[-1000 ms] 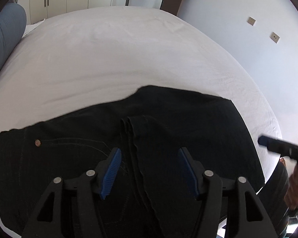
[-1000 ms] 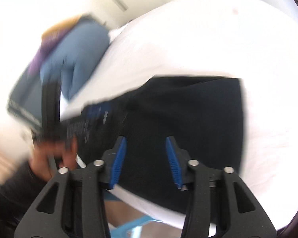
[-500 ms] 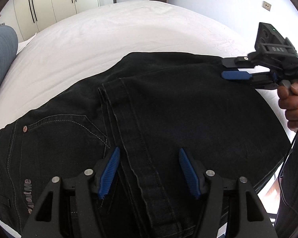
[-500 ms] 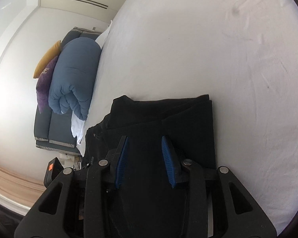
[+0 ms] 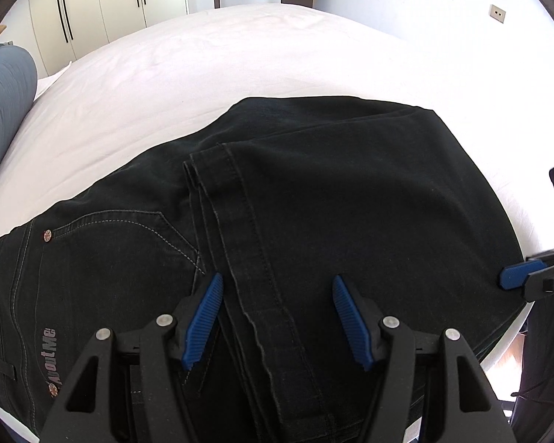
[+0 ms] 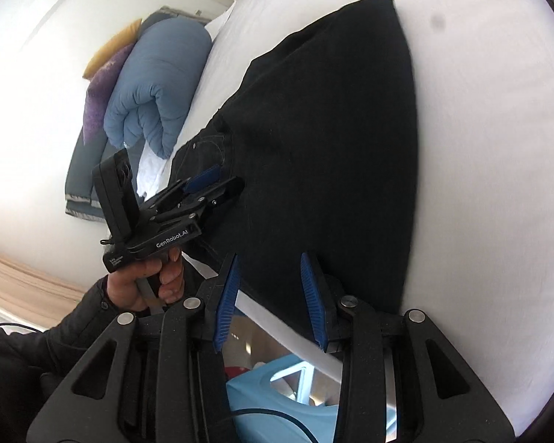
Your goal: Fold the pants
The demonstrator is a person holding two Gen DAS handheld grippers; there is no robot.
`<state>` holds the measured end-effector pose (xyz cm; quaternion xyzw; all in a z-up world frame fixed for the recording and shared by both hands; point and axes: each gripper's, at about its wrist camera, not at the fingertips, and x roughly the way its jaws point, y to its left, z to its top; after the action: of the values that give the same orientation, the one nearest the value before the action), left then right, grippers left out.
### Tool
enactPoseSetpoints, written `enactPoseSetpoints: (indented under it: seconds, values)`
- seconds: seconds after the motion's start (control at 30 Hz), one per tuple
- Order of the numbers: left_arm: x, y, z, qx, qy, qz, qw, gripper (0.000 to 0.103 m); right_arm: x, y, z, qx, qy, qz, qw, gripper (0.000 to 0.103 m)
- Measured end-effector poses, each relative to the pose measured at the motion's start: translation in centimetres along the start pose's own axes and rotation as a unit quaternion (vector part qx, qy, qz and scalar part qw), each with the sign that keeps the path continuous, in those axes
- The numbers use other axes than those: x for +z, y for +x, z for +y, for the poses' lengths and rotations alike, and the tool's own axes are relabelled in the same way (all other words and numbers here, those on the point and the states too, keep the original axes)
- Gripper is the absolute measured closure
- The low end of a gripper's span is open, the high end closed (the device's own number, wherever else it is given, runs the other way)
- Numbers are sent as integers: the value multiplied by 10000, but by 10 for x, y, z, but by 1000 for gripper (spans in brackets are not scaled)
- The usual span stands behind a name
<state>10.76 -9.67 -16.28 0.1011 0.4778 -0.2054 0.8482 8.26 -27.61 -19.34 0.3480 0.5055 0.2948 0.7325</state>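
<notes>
Black jeans (image 5: pixel 314 203) lie folded on the white bed (image 5: pixel 203 55), legs doubled back over the seat, hem edge near the middle. They also show in the right wrist view (image 6: pixel 332 129). My left gripper (image 5: pixel 277 313) is open and empty, hovering over the hem seam near the bed's front edge; it also shows in the right wrist view (image 6: pixel 218 184). My right gripper (image 6: pixel 269 295) is open and empty above the jeans' folded end at the bed edge; one blue fingertip (image 5: pixel 520 275) shows in the left wrist view.
A rolled blue duvet (image 6: pixel 155 88) and purple and yellow cushions (image 6: pixel 99 85) lie beside the bed. White wardrobes (image 5: pixel 92 11) stand behind it. A light blue object (image 6: pixel 277 406) sits on the floor below the right gripper.
The right gripper has pulled back from over the jeans to the bed's near edge. The left gripper has stayed over the hem, open throughout.
</notes>
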Motion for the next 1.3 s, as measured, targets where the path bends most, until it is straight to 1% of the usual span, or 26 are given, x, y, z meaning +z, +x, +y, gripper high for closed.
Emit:
enactPoseSetpoints:
  seconds: [0.07,0.1,0.2,0.27,0.4,0.47,0.53,0.57,0.6,0.63,0.67,0.7,0.73,0.8,0.83,0.87,0.9,0.93,1.0,1.03,1.1,1.17,1.2,1.23,1.27,1.3]
  values:
    - [0,-1,0,4,-2,-15,10000,38,-1,0,-4,61,126,-79,9999,71]
    - [-1,-2,0,5,-7,-27,10000,38,-2,1,-3,17,95,-103,9999,71]
    - [-2,-2,1,-1,-33,-48,10000,38,-17,12,20,-568,-493,-35,9972,71]
    - [-2,-2,1,-6,-54,-78,10000,38,-22,19,29,-805,-738,-30,9940,71]
    - [-3,-3,3,-32,-123,-118,9998,38,-26,24,27,-773,-742,-168,9941,72]
    - [-3,-6,5,-63,-206,-162,9996,38,-31,26,29,-823,-824,-226,9929,72]
    - [-4,-15,11,-66,-420,-198,9989,38,-33,29,33,-938,-823,-225,9919,72]
    - [-7,-23,17,-81,-618,-275,9977,38,-32,29,37,-1008,-778,-187,9917,72]
    - [-13,-34,26,-90,-887,-407,9952,36,-30,31,41,-1084,-753,-129,9912,72]
    - [-18,-44,34,-69,-1111,-519,9924,30,-25,34,46,-1183,-742,-44,9902,69]
    - [-26,-55,44,-42,-1372,-649,9884,27,-21,34,55,-1289,-753,54,9888,67]
    - [-37,-68,59,-27,-1721,-804,9818,22,-16,35,63,-1278,-768,98,9888,67]
    - [-46,-78,71,-34,-1984,-905,9759,18,-12,35,73,-1129,-821,109,9901,67]
    - [-66,-96,98,13,-2529,-1050,9618,17,-1,37,97,-730,-1009,59,9922,67]
    - [-78,-106,115,88,-2839,-1116,9523,17,7,42,106,-553,-1063,62,9928,67]
    - [-83,-113,124,130,-3023,-1154,9461,17,14,48,113,-419,-1071,93,9933,67]
    - [-94,-119,140,155,-3345,-1195,9347,17,24,60,118,-315,-1065,155,9937,67]
    - [-101,-124,151,134,-3576,-1221,9257,17,33,73,122,-227,-1045,243,9940,67]
    - [-117,-131,174,30,-4070,-1269,9046,17,49,102,125,-3,-911,476,9947,67]
    - [-124,-133,183,-37,-4261,-1279,8956,17,56,117,126,28,-838,577,9948,67]
    - [-133,-136,195,-118,-4494,-1303,8837,17,68,144,131,157,-735,778,9941,67]
    - [-141,-138,204,-153,-4682,-1356,8730,17,78,165,132,298,-607,890,9937,67]
    - [-145,-138,211,-181,-4814,-1371,8655,17,82,176,130,365,-484,949,9936,67]
    - [-149,-138,217,-177,-4933,-1375,8588,16,85,184,126,384,-359,1023,9934,67]
    - [-152,-137,219,-155,-5009,-1370,8544,16,87,194,120,245,-250,1121,9931,59]
    - [-156,-136,224,-149,-5129,-1368,8473,16,88,205,111,-120,-154,1246,9920,58]
